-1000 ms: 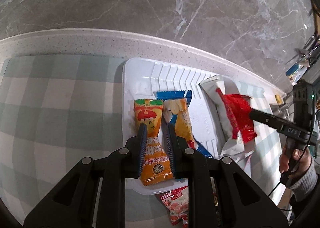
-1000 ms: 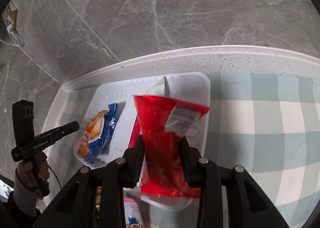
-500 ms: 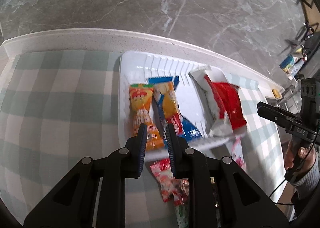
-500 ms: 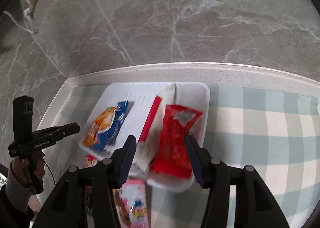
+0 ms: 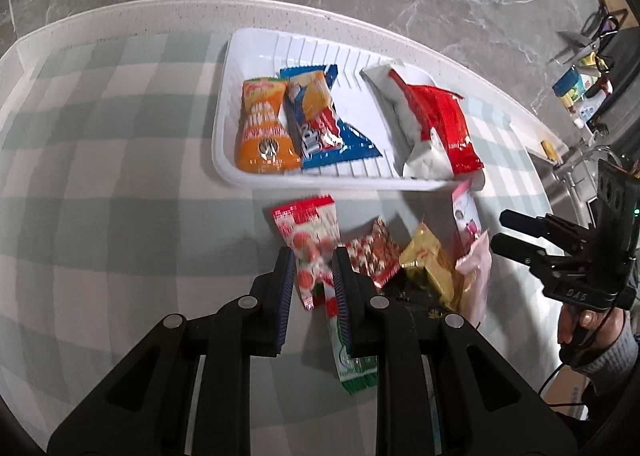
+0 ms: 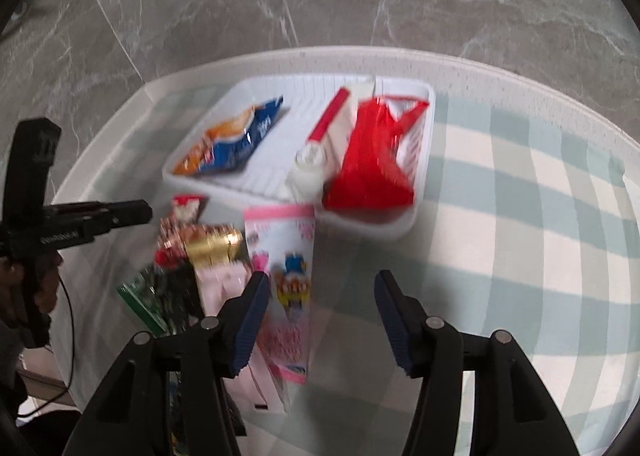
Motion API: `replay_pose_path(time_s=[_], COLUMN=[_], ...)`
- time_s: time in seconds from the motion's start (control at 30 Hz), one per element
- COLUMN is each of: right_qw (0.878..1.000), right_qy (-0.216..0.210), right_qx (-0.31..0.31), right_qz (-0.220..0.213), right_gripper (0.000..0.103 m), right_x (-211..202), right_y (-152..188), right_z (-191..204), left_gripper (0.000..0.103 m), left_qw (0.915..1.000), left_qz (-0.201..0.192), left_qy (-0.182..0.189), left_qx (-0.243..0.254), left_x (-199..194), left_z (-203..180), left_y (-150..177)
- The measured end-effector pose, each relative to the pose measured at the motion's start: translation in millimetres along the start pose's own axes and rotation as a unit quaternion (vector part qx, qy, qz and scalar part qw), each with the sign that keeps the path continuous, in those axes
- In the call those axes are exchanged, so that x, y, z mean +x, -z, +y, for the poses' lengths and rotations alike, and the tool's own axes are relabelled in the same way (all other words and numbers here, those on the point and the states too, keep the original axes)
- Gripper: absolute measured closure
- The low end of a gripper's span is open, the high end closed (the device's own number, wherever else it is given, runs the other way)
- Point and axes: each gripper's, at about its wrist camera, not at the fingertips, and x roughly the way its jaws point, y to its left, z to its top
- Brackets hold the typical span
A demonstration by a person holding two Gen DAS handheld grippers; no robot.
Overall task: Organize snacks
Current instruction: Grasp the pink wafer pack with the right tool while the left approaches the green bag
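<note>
Fingers of the left tool (image 5: 312,268) stand nearly together with nothing gripped, above a red-and-white strawberry packet (image 5: 310,238) that lies flat on the desk, its long axis running away from the tool toward the tray. Just right of it sit a red patterned packet (image 5: 374,252) and a gold-wrapped snack (image 5: 424,260), bunched together. The right tool (image 6: 318,292) has just been opening; its jaws now stand apart with nothing pressed between them, over a pink packet (image 6: 286,256) whose long axis points up toward the tray's near edge.

Beyond the loose pile is the white tray (image 5: 256,52), resting on the green-checked cloth (image 5: 100,144). Inside it, an orange packet (image 5: 264,128) and a blue-and-orange packet (image 5: 320,116) lie side by side at the left, lengthwise from far rim to near rim. At the right end a red packet (image 5: 444,120) lies against a white packet (image 5: 416,132), both angled the same way, near ends splayed rightward.
</note>
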Motion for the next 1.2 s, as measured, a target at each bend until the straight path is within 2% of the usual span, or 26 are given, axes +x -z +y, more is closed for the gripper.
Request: replay_pose_path(time_s=[0.43,0.67,0.8,1.03,1.2], right_qw=[0.999,0.999,0.998,0.998,0.998], right_qy=[-0.017,-0.019,-0.016,-0.011,-0.011], right_qx=[-0.040,-0.029,-0.025,-0.045,-0.042], right_qz=[0.026,0.036,0.046,0.042,0.039], right_gripper=[0.045,0.045,0.051,0.068,0.068], right_x=[16.5,28.9,33.3,31.0,30.2], right_y=[13.7,7.8,11.5,17.3,20.4], right_z=[25.8,22.5,18.1,23.1,23.5], left_gripper=[0.085,0.085,0.085,0.084,0.080], left_qw=[0.9999,0.9998,0.9996,0.9983,0.9981], left_qz=[0.012,0.019,0.027,0.050,0.055], left_qy=[0.008,0.009,0.010,0.011,0.006], left_qx=[-0.001,0.000,0.008,0.025,0.026], left_x=[-2.9,0.4,2.1,10.7,15.0], left_z=[-5.4,-5.7,-8.3,-17.4,-20.8], left_y=[18.7,19.2,20.2,29.6,33.8])
